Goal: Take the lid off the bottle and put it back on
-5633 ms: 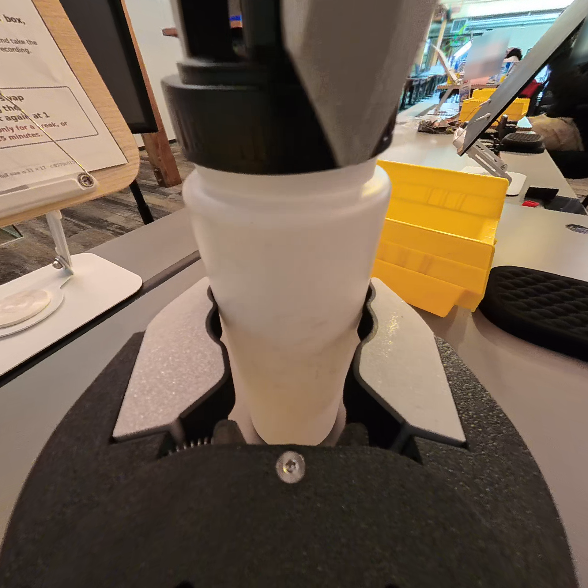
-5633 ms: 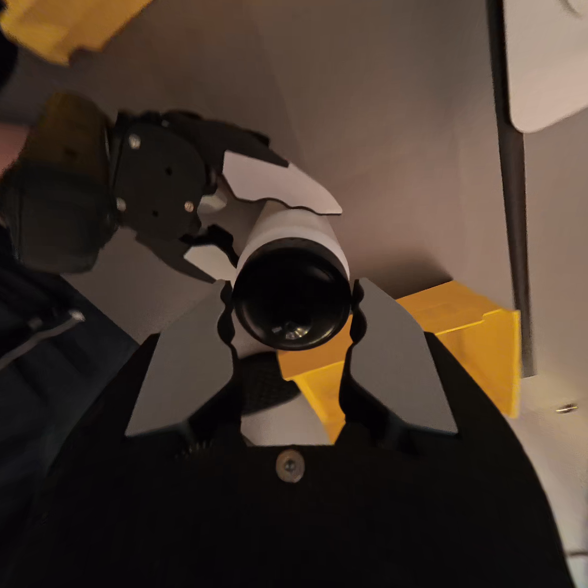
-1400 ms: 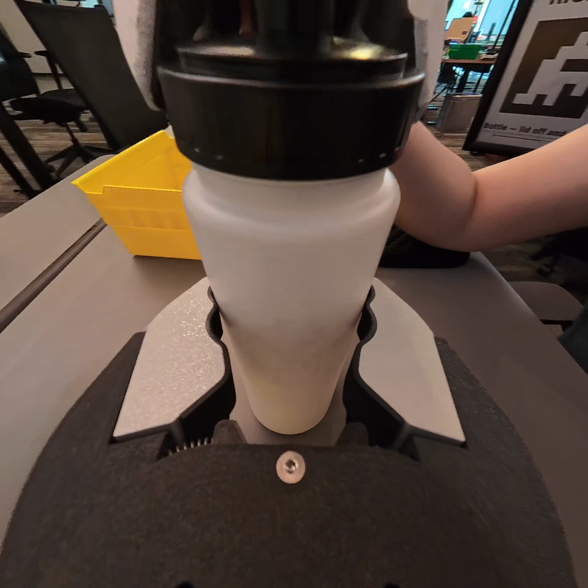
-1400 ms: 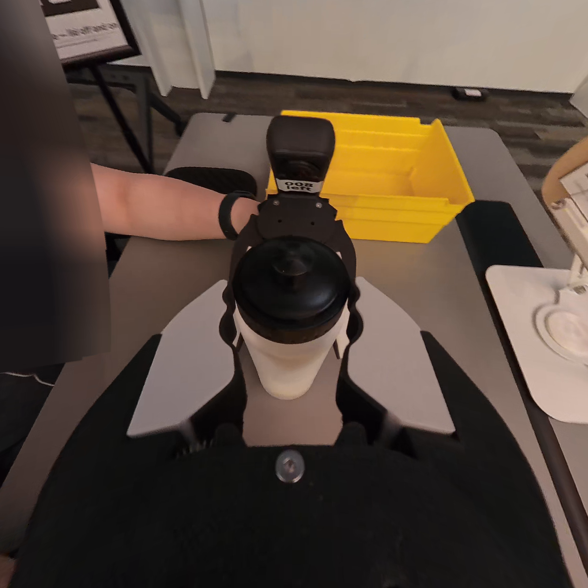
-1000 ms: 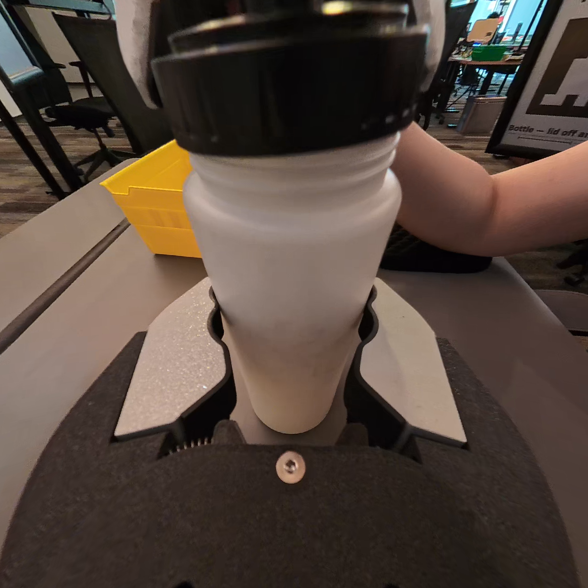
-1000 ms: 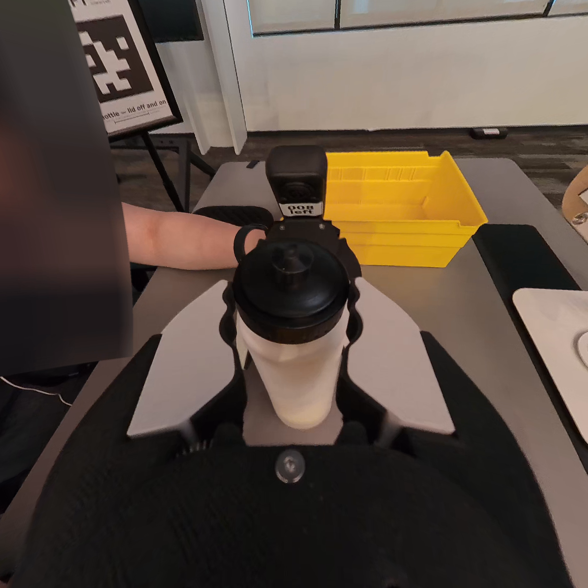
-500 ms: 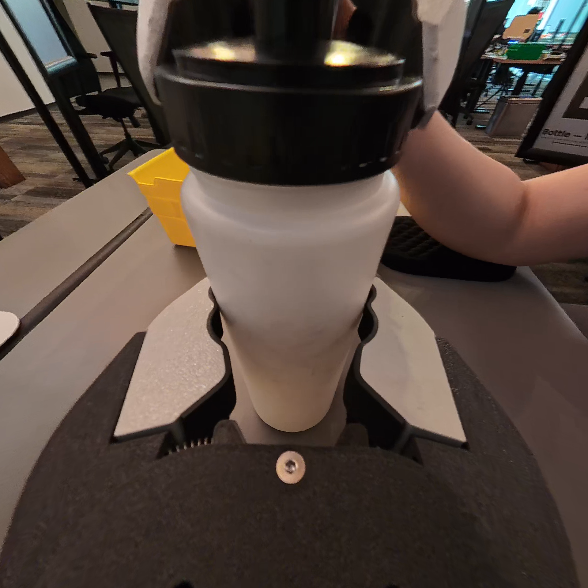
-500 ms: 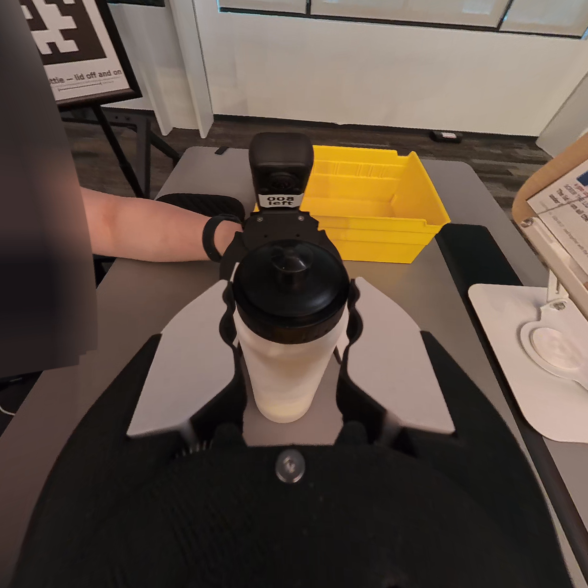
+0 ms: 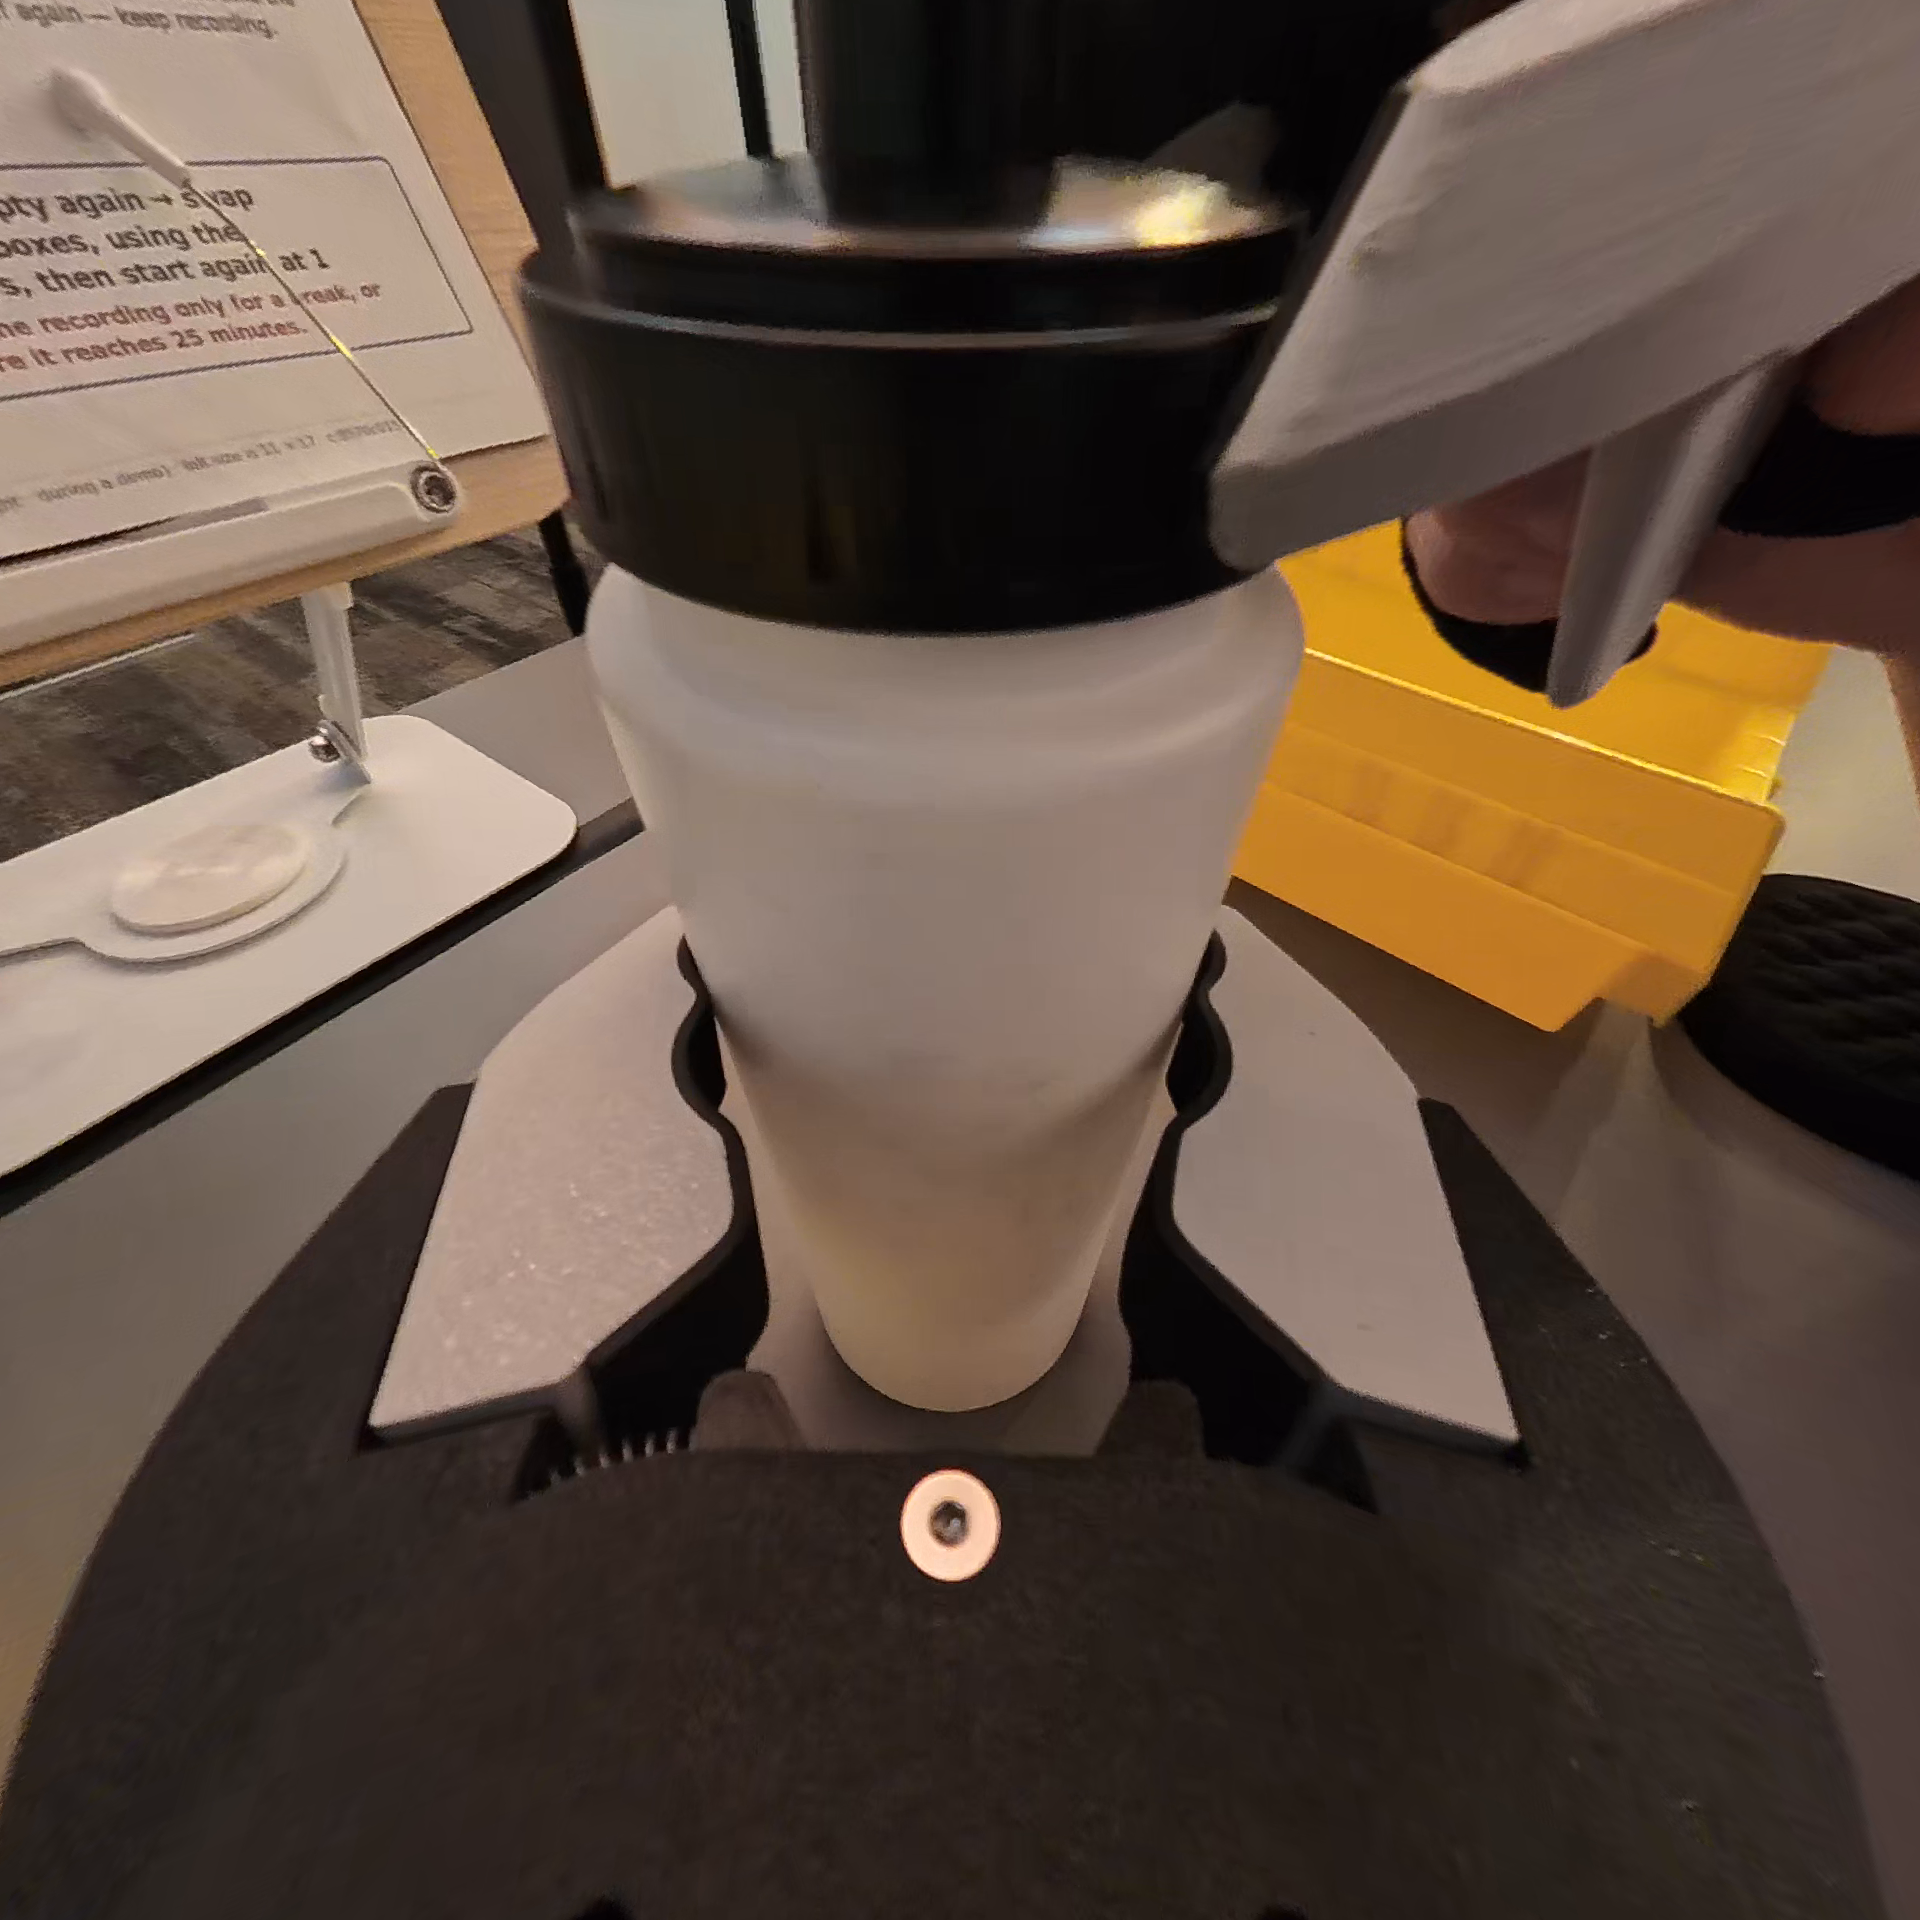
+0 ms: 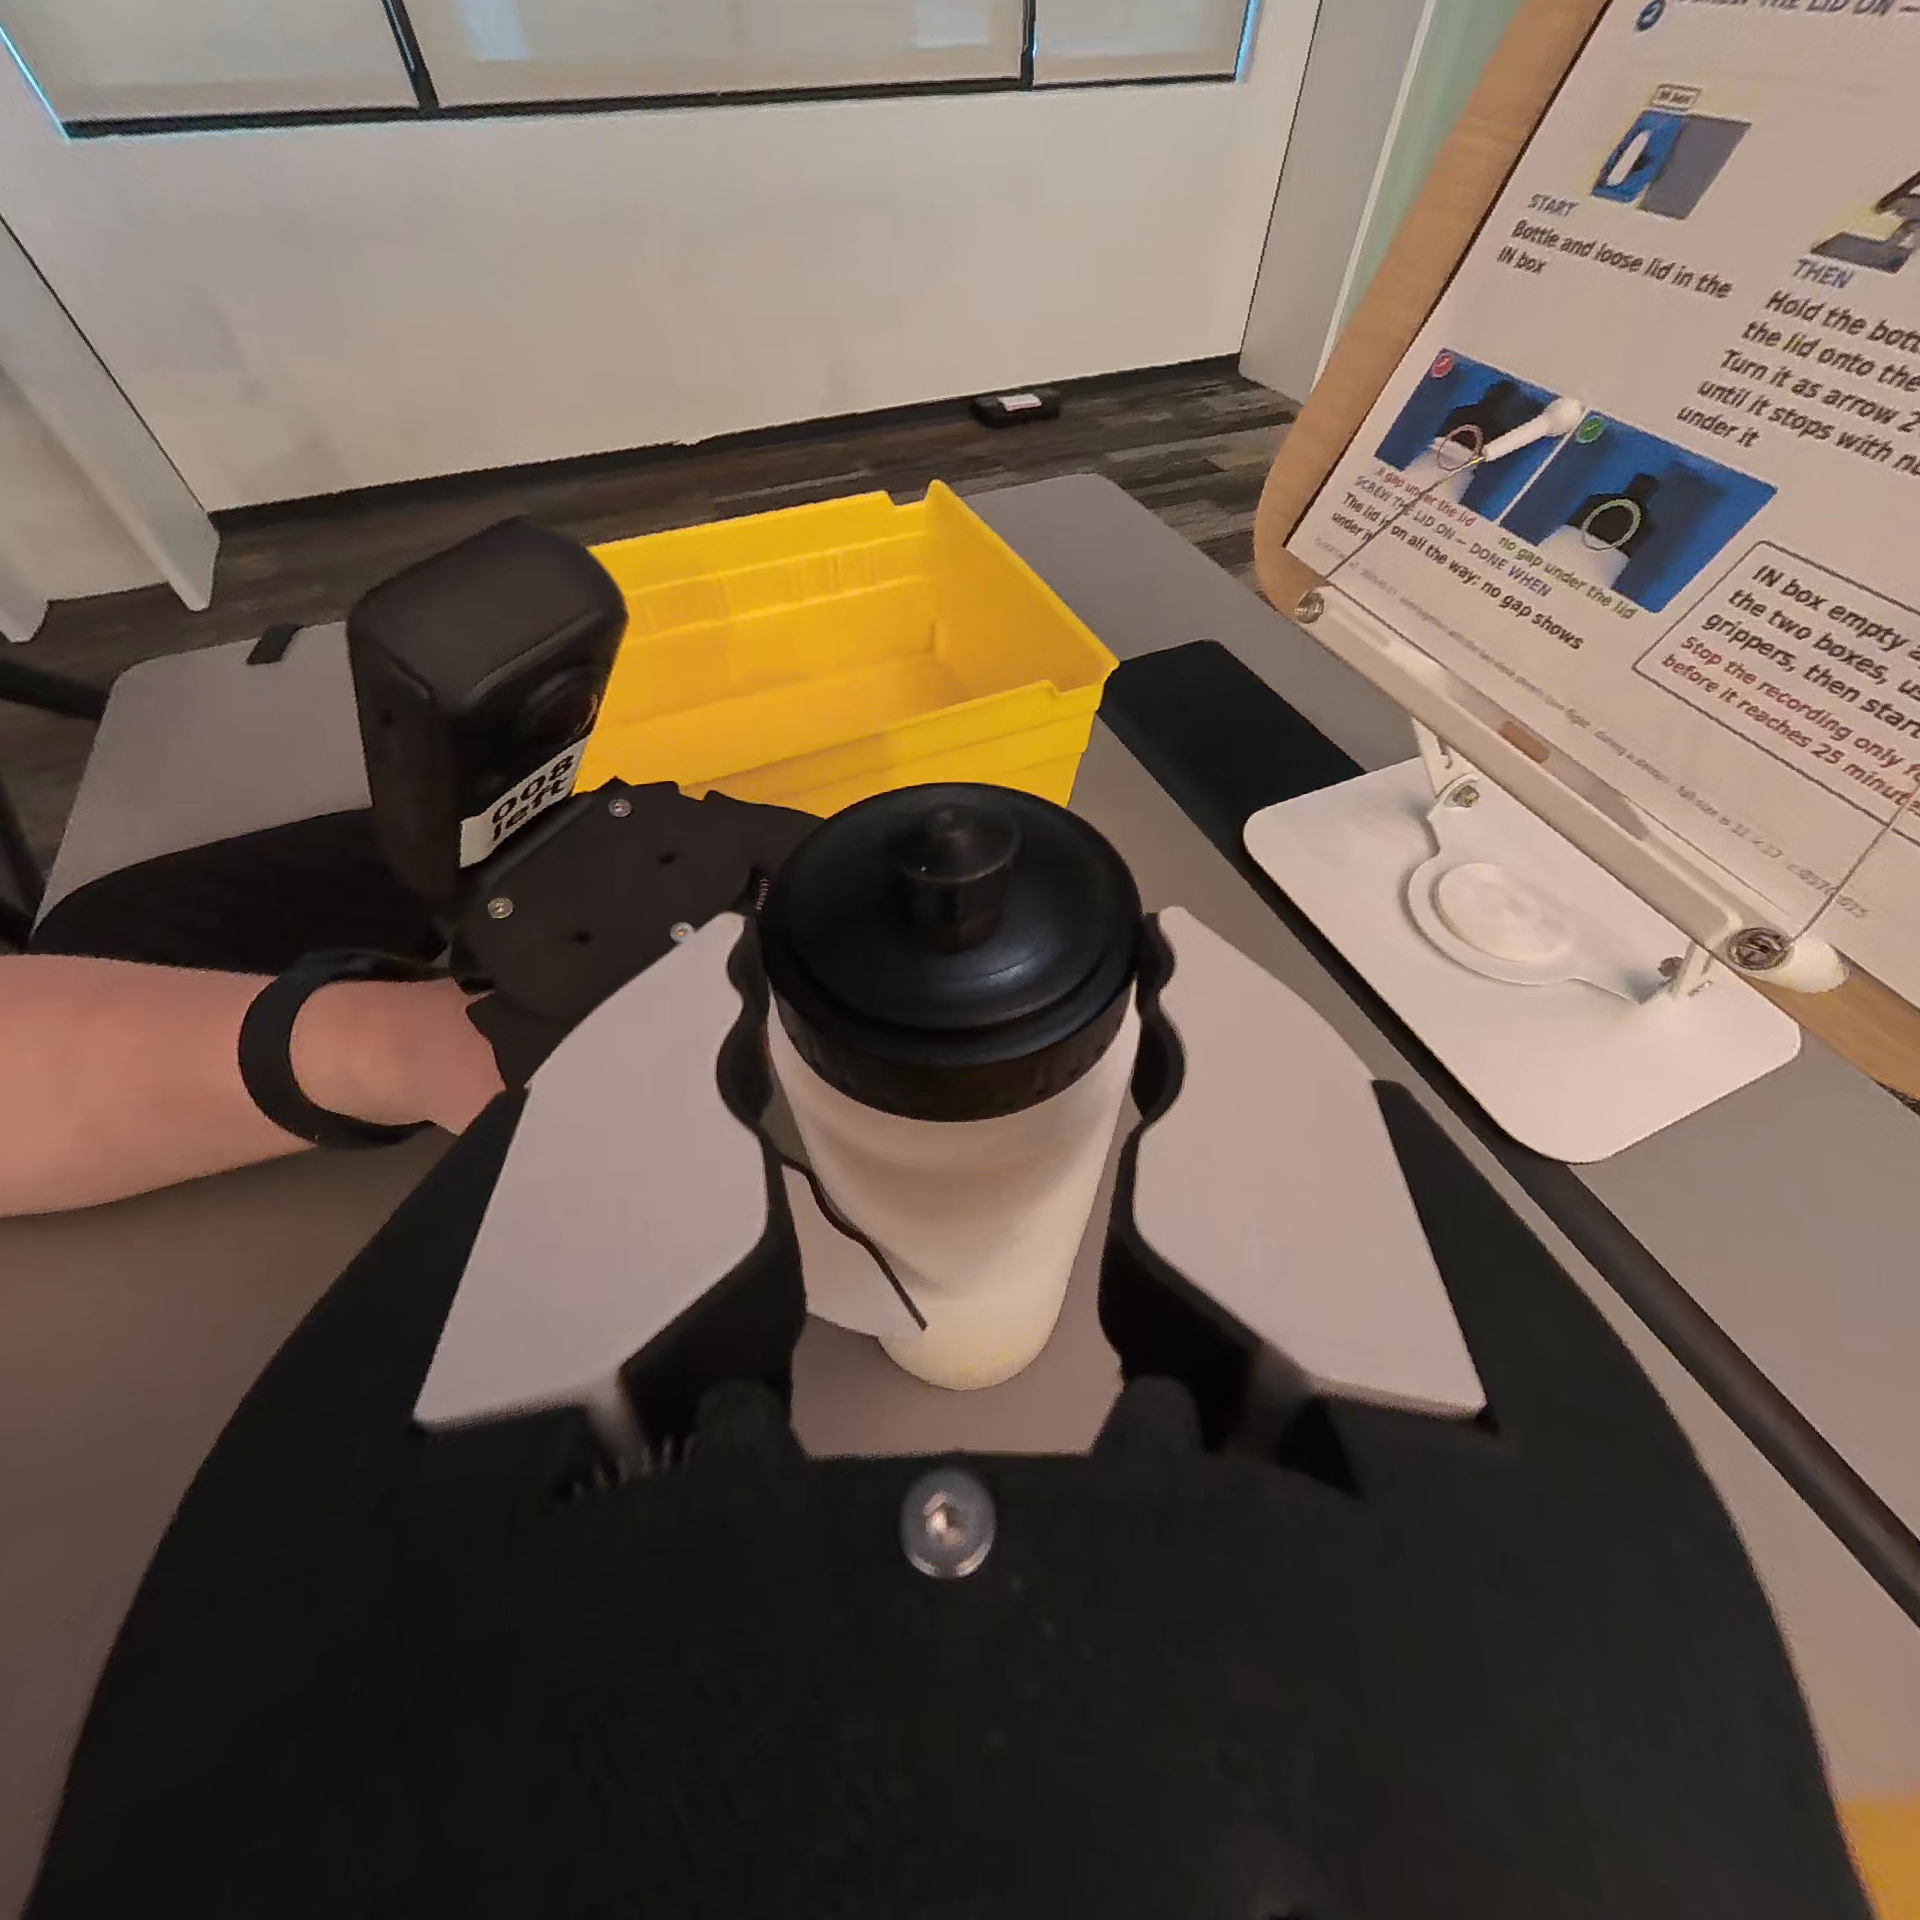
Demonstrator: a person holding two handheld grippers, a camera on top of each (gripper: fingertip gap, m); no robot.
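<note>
Both grippers' fingers pinch: left gripper point(image 9: 951, 1049) the bottle point(image 9: 940, 935), right gripper point(image 10: 945, 997) its lid point(image 10: 951, 935), hiding the neck.

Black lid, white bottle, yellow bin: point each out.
black lid point(image 10: 951, 971), right wrist view, on its domed top.
white bottle point(image 9: 935, 935), left wrist view, mid-body.
yellow bin point(image 10: 831, 727), right wrist view, front wall.

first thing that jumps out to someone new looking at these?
The white bottle with its black lid fills the centre of both views, the left gripper shut on its body and the right gripper around the lid. Behind it sits a yellow bin.
</note>
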